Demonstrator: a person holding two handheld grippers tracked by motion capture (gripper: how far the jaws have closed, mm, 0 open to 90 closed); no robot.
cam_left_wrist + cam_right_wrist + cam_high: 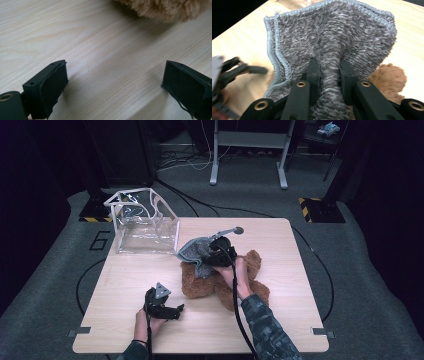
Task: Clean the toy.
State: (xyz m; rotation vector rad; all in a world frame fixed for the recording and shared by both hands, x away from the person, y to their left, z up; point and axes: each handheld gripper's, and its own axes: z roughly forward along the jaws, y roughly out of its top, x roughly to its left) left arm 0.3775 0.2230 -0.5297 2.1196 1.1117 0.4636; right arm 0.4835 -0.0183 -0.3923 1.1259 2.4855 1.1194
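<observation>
Heads up, going left to right: the clear bag (145, 222) stands open at the far left of the surface (280, 320), well apart from your cloth. Your left gripper (172, 311) sits low with its jaws spread, nothing between them.

Your right gripper (329, 72) has its jaws clenched on a bunched fold of the grey towel (332, 32), held up over the brown teddy (220, 282). That pinch is narrow, so the loose edges could snag the plush or slip free.

Only readable mark: a "6" on the floor (101, 241).

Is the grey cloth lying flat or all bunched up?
Bunched up. The right claw pinches the cloth into a ridge, and its edges fan out above the teddy.
</observation>
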